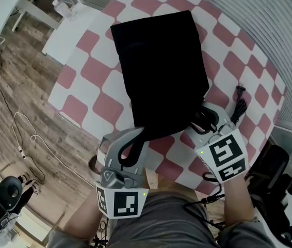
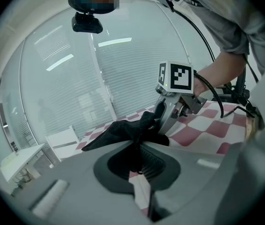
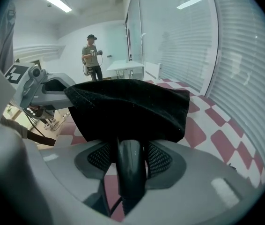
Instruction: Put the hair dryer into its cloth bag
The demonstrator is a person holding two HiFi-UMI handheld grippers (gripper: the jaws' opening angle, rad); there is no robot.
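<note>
The black cloth bag (image 1: pixel 161 66) lies flat on the red-and-white checked table (image 1: pixel 92 105), its mouth toward me. At the mouth's near left corner my left gripper (image 1: pixel 130 142) is shut on the bag's edge; in the left gripper view a fold of black cloth (image 2: pixel 132 132) runs down between the jaws. My right gripper (image 1: pixel 205 119) is shut on the hair dryer's dark handle (image 3: pixel 130 172). The dryer's head is hidden under the bag (image 3: pixel 132 109). Its black cord and plug (image 1: pixel 239 105) trail on the table to the right.
A white side table (image 1: pixel 68 35) with a bottle (image 1: pixel 63 8) stands beyond the table's left edge. Cables (image 1: pixel 27 138) lie on the wood floor. A black chair (image 1: pixel 275 180) is at the right. A person (image 3: pixel 91 55) stands far off by the glass wall.
</note>
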